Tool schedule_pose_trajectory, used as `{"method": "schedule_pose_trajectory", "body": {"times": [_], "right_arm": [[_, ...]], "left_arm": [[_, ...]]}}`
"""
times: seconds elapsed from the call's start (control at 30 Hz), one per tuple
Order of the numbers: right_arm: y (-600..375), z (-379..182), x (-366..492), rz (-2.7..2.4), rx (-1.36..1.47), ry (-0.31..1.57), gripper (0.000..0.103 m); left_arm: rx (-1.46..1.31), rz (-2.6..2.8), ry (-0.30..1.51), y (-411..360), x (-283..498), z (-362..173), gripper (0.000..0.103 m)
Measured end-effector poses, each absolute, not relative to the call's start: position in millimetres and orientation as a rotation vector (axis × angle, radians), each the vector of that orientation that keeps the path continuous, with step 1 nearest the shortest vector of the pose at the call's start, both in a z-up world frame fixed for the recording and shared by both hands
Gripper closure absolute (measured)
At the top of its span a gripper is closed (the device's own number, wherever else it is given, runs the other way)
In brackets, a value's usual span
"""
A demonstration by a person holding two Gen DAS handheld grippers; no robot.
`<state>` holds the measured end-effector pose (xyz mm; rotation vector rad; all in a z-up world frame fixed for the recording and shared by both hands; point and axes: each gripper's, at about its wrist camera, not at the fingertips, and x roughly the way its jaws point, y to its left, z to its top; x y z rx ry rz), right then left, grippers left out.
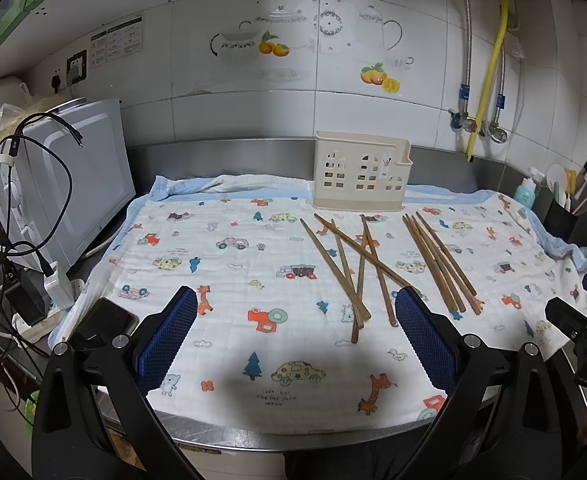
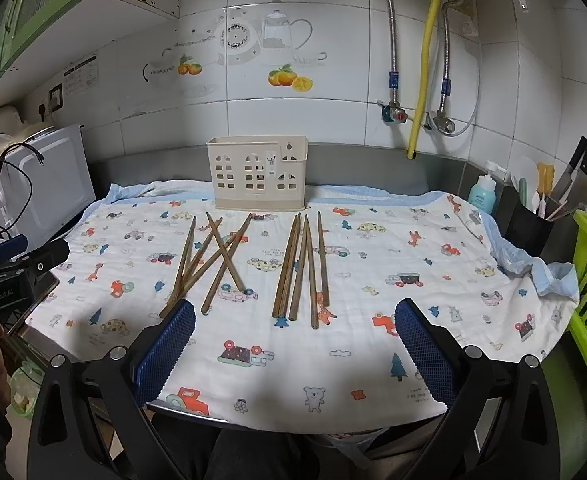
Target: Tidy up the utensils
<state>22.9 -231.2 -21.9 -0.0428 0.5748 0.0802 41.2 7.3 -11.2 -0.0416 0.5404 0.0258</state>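
In the left wrist view the left claw (image 1: 295, 322) is spread wide and holds nothing, its blue pads at the lower left and lower right of the frame above a printed cloth (image 1: 229, 280) that covers the tabletop (image 1: 293, 438). A crossed pile of chopsticks (image 1: 347, 270) lies right of centre, long axes running from the upper middle down toward the lower edge, several overlapping one another. Just to its right, a neater bundle of chopsticks (image 1: 439, 264) lies nearly parallel, slanting from upper left to lower right. A cream holder (image 1: 361, 170) with window-shaped cut-outs stands upright at the back edge of the cloth, above both groups. In the right wrist view the right claw (image 2: 295, 324) is likewise wide and empty; the crossed pile sits left of centre, the bundle at centre with long axes almost vertical in the frame, and the holder stands upper centre. A microwave (image 1: 81, 176) stands at the left.
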Motion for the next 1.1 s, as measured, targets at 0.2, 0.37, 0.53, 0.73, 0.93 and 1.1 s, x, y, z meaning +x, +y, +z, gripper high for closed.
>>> {"method": "schedule_pose_trajectory", "body": {"times": [0.2,0.37,0.53,0.73,0.93,1.1], "right_arm": [[-234,-25,31,0.082,-0.039,0.585,0.006],[-235,-25,33,0.08,-0.039,0.587,0.006],[-236,-24,36,0.079,-0.039,0.588,0.006],[-236,-24,36,0.078,-0.04,0.588,0.006],[-238,-22,41,0.077,-0.036,0.586,0.006],[-239,-22,41,0.077,-0.038,0.585,0.006]], "left_arm": [[-0.041,0.028,0.547,7,47,-12,0.005],[-0.041,0.029,0.553,6,53,-13,0.005],[-0.039,0.025,0.557,5,56,-13,0.005],[-0.032,0.018,0.556,3,56,-13,0.005],[-0.024,0.017,0.55,2,56,-11,0.005],[-0.027,0.015,0.552,1,58,-10,0.005]]}}
